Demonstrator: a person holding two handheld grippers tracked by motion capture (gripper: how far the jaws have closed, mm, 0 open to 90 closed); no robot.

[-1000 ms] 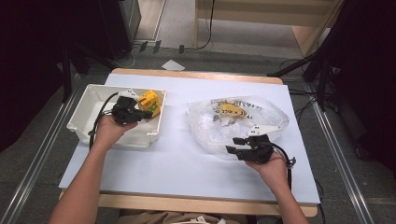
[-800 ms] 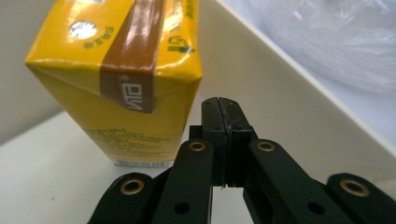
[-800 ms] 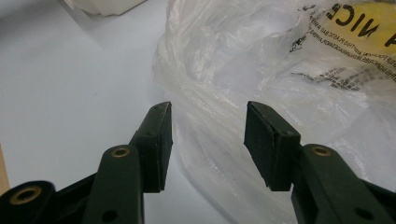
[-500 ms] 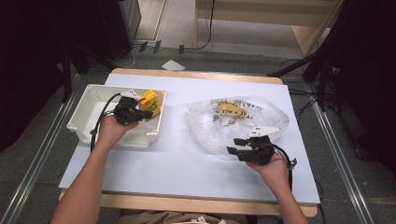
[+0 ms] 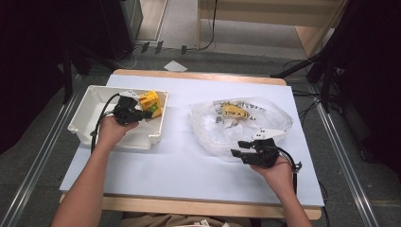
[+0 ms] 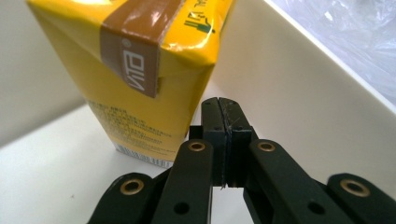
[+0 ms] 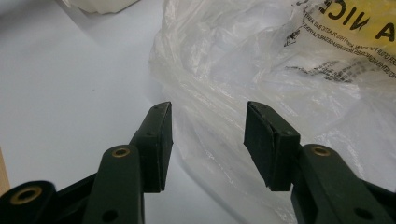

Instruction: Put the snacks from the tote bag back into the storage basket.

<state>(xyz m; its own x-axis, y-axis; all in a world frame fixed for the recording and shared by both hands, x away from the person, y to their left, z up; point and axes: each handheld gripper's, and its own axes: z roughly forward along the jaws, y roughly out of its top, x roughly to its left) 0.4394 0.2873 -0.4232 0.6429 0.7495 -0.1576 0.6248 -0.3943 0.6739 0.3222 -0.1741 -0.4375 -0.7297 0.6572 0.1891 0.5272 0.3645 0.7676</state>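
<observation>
A yellow drink carton (image 5: 150,103) with a brown band stands in the far right corner of the white bin (image 5: 82,118). My left gripper (image 5: 143,114) is inside the bin, shut, its tips right beside the carton. In the left gripper view the black jaws meet with nothing between them (image 6: 223,122), and the carton (image 6: 140,70) stands just to their left. My right gripper (image 5: 242,148) rests on the table at the near edge of a crumpled clear plastic bag (image 5: 236,125). Its jaws stand open (image 7: 208,128), and the bag (image 7: 280,60) lies just beyond the gap.
The bag holds something yellow with black print (image 5: 235,111). The white table cover (image 5: 179,165) spreads between the bin and the bag. Metal rails (image 5: 42,156) run along the floor on both sides of the table.
</observation>
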